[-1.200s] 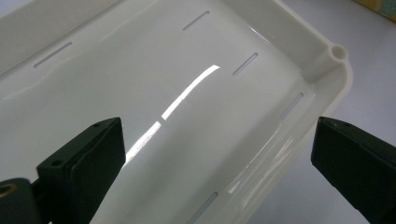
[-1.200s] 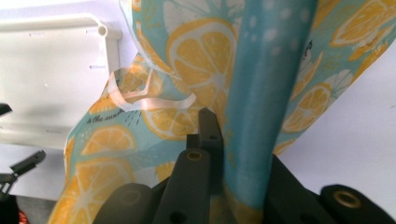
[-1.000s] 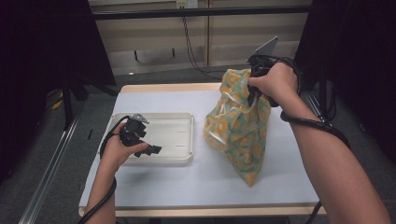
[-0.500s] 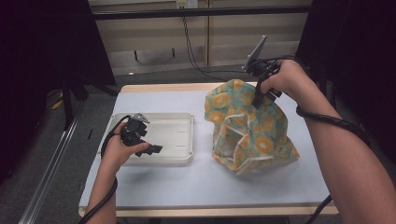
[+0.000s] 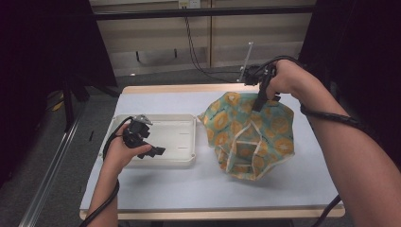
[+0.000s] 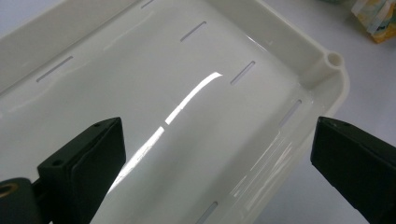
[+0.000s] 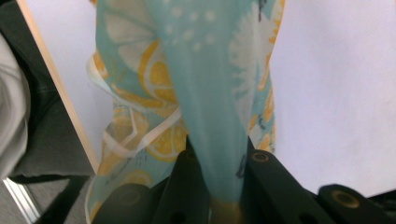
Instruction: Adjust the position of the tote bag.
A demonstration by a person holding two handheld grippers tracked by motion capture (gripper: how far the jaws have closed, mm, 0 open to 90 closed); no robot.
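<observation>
My right gripper point(image 5: 259, 105) pinches a fold of the lemon-print cloth point(image 5: 250, 137), its jaws pressed together on the fabric at the cloth's far upper edge. In the right gripper view the turquoise fold point(image 7: 219, 116) runs straight up out from between the two black jaws, with orange lemon slices and a pale hem point(image 7: 140, 135) spreading off to one side. The rest of the cloth sits bunched and billowed on the right half of the bench point(image 5: 189, 189), its lower edge resting on the pale surface, near the white tray point(image 5: 187, 158) but apart from it

My left gripper point(image 5: 142, 142) hovers over the tray's near left part, jaws spread wide with nothing between them. In the left gripper view the glossy tray floor point(image 6: 187, 102) with its narrow slots lies below the two open jaws, and a corner of the cloth point(image 6: 378, 18) peeks in at the top right, beyond the tray's rim
</observation>
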